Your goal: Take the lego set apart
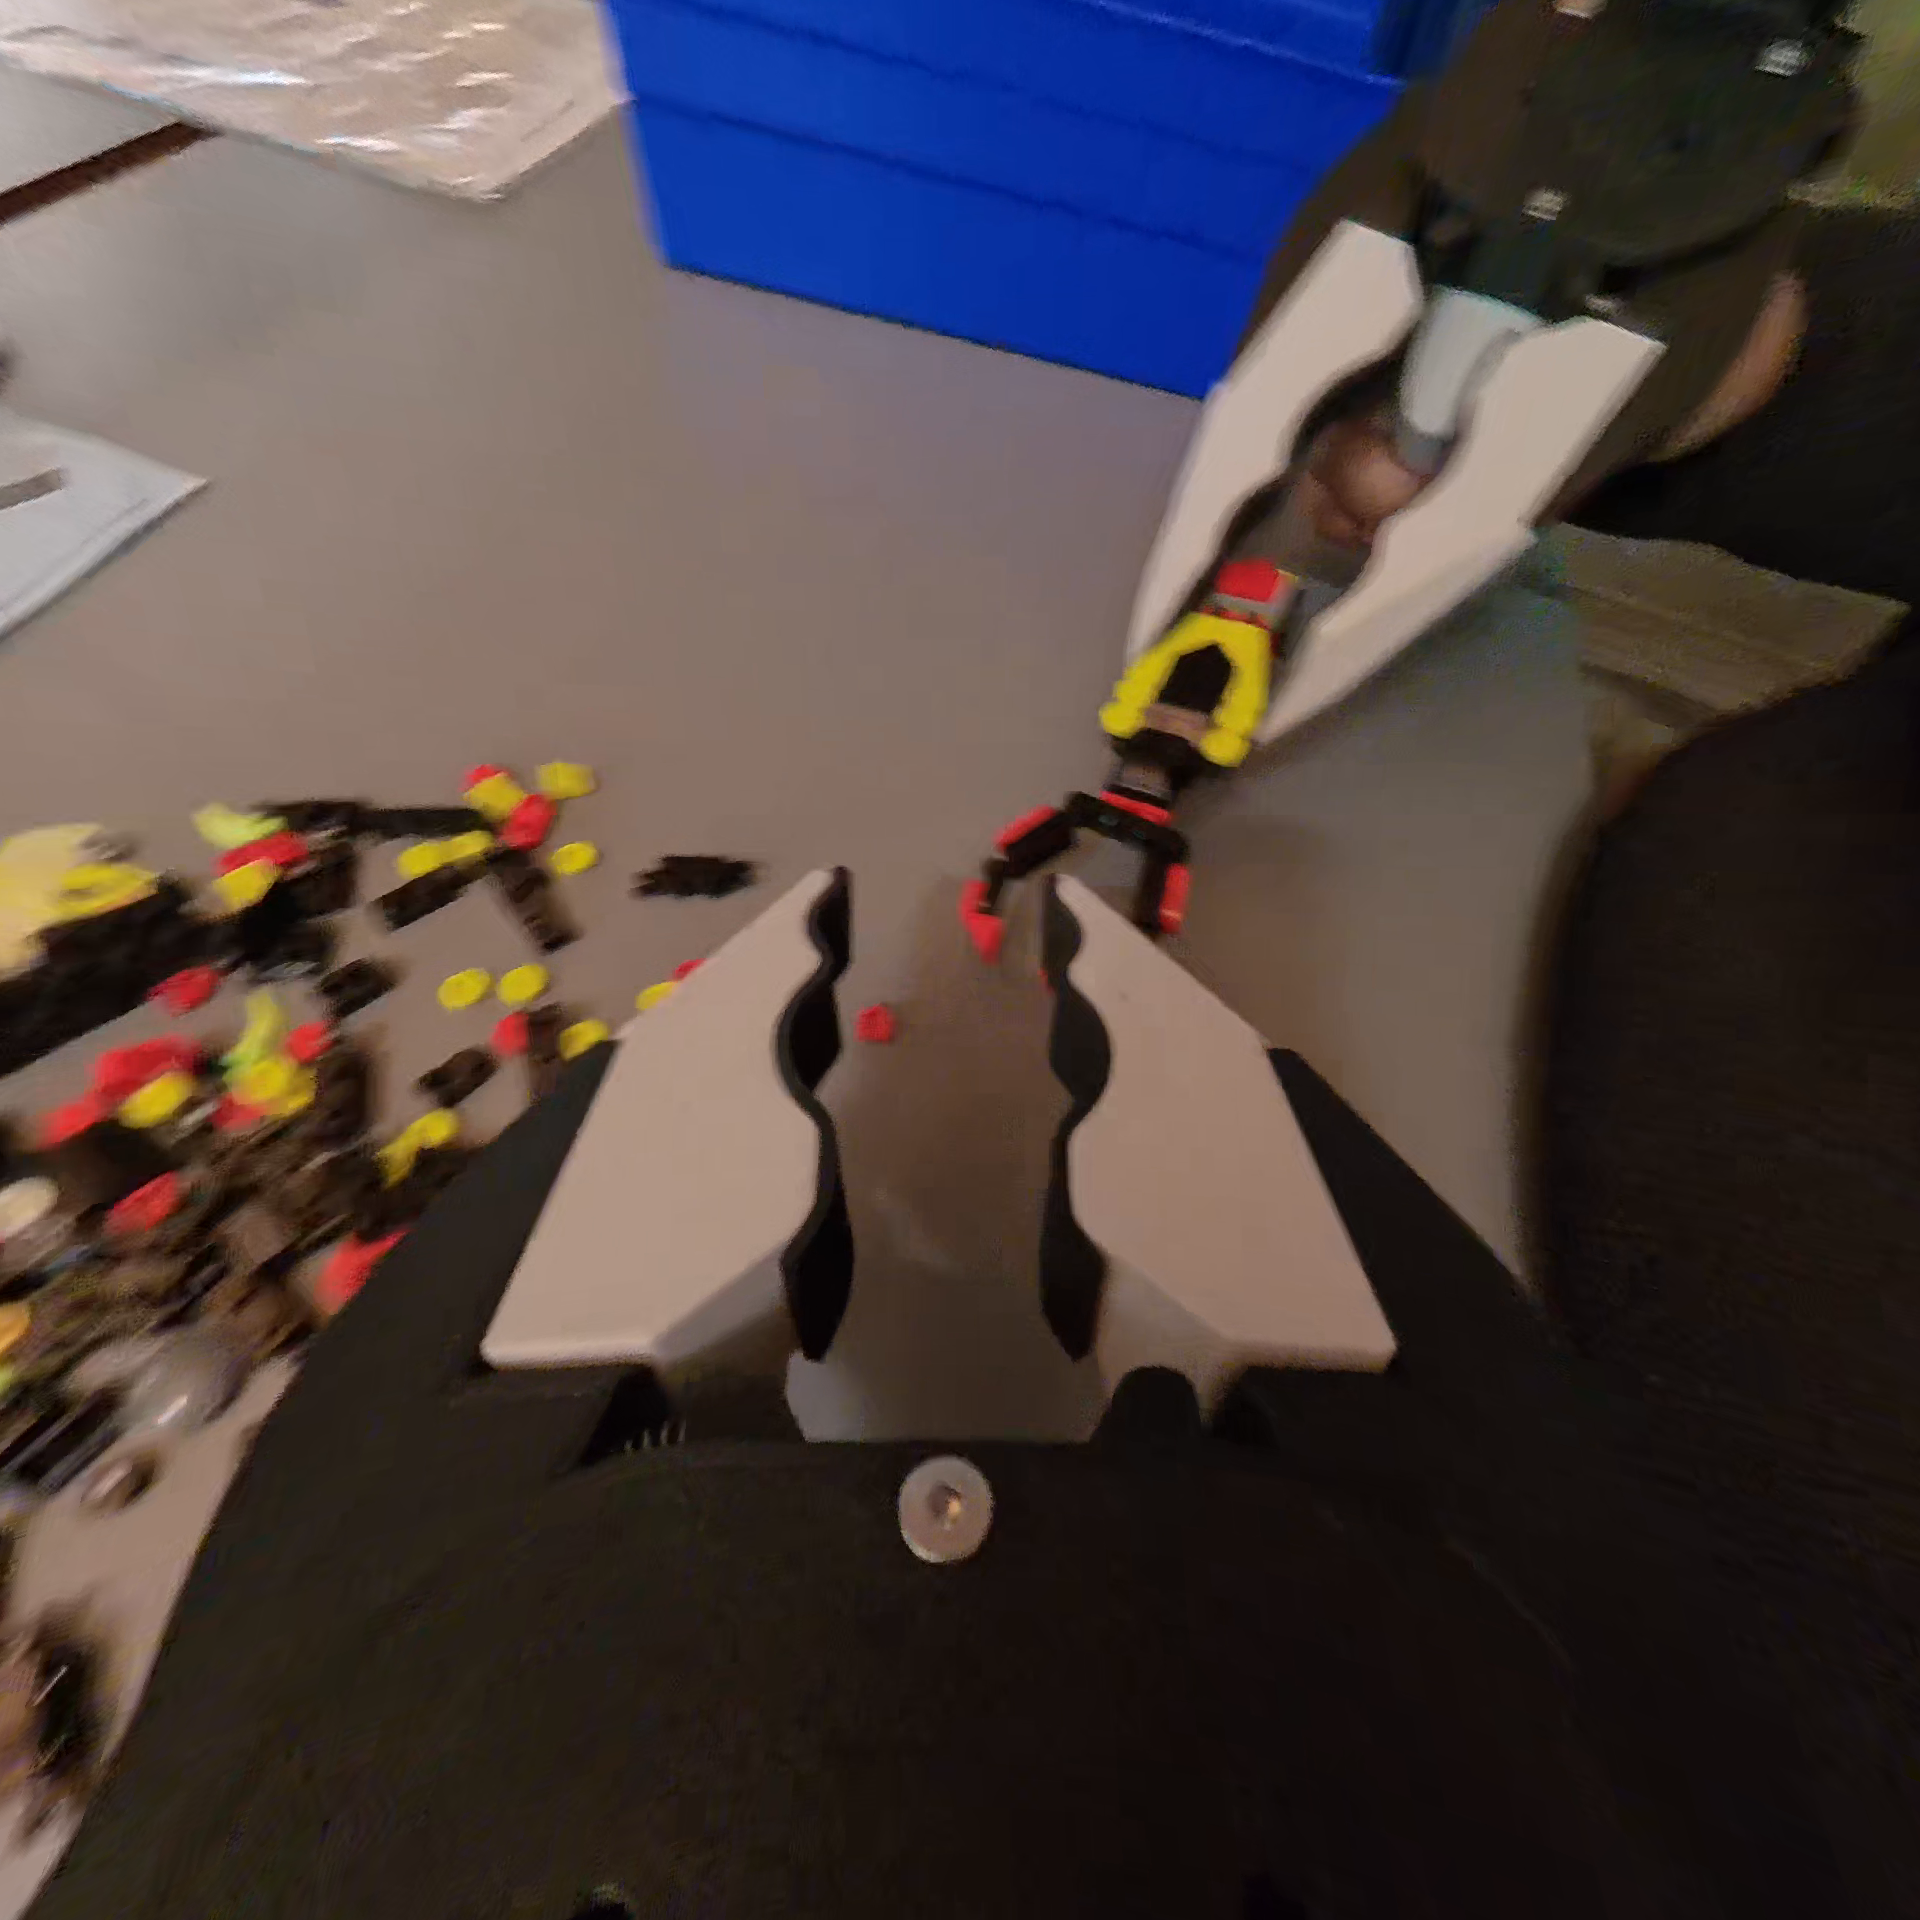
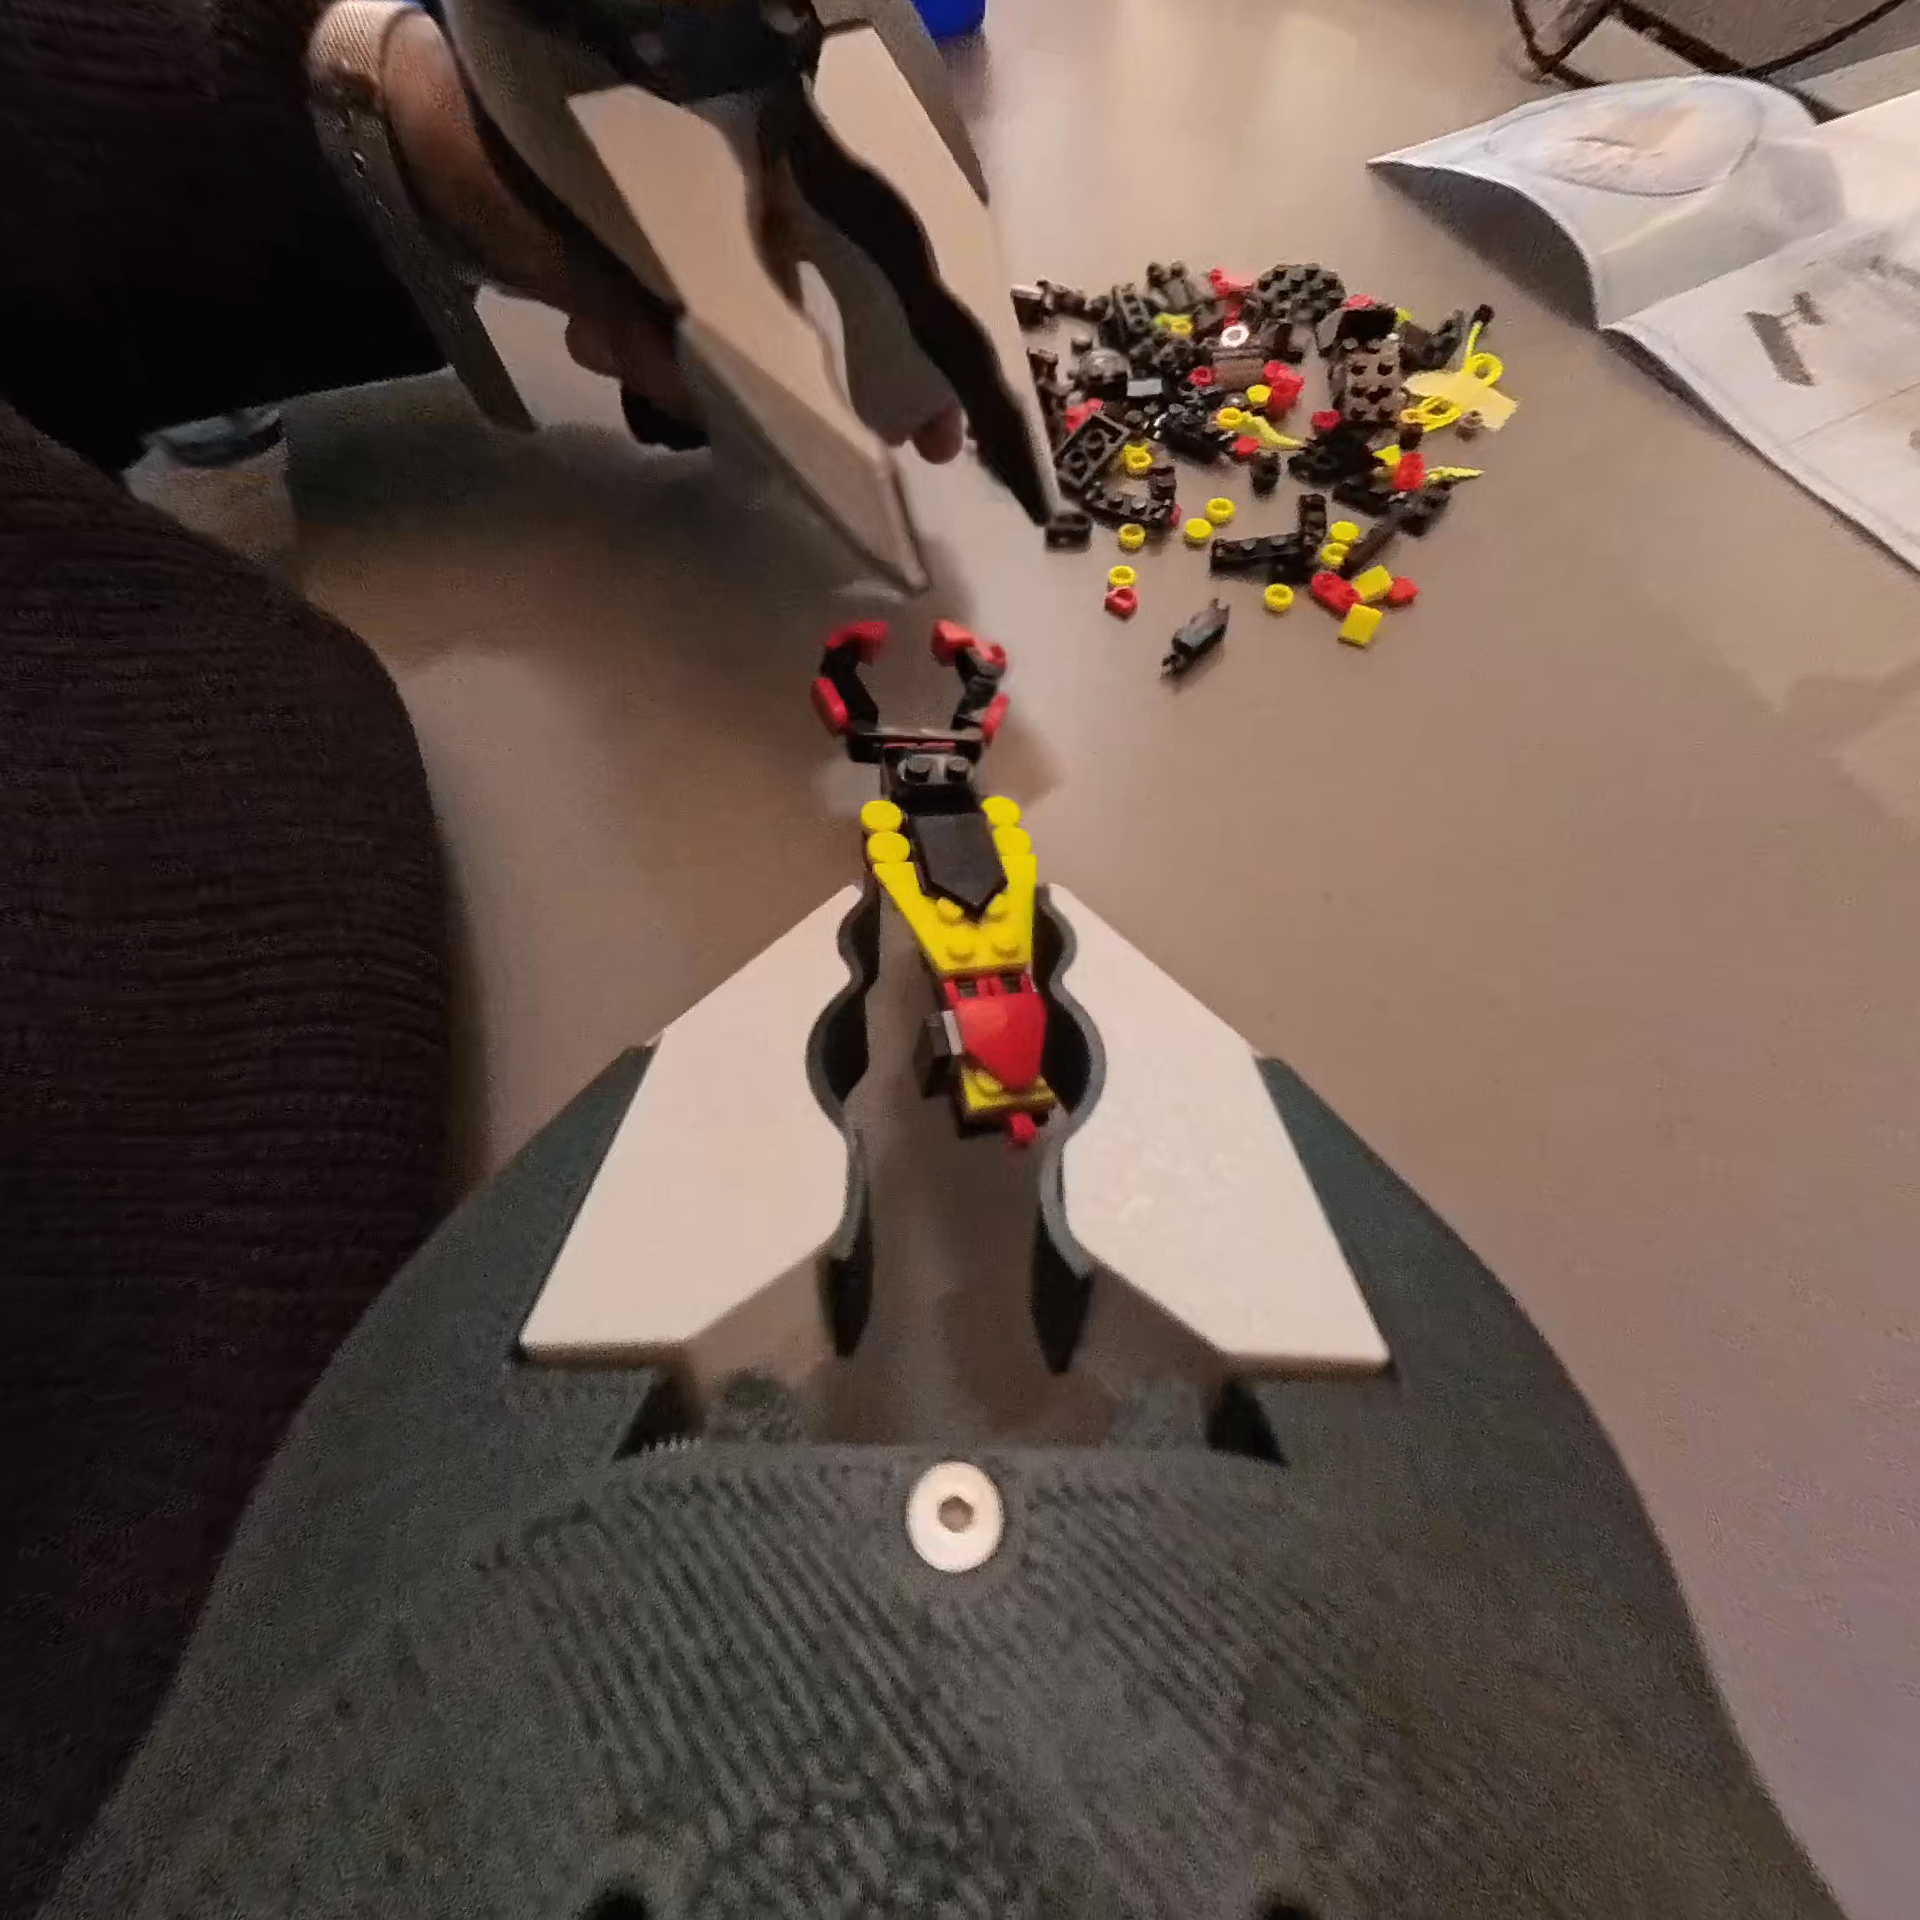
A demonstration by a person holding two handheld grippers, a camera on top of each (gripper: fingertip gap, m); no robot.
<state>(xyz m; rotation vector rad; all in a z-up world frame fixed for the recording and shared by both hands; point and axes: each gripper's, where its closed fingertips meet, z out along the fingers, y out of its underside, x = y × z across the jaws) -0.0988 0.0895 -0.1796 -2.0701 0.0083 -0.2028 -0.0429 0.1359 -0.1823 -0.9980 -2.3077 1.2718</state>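
The right gripper pins the lego model's yellow-and-red body between its fingers, claws pointing outward, presumably steadying it while the left gripper, spread and empty, approaches those claws (loose pieces lie nearby).

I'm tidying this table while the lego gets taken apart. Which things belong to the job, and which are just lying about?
Job:
- lego model, between the right gripper's jaws
- left gripper, open
- pile of loose bricks

Lying about:
- blue box
- open booklet
- plastic bag
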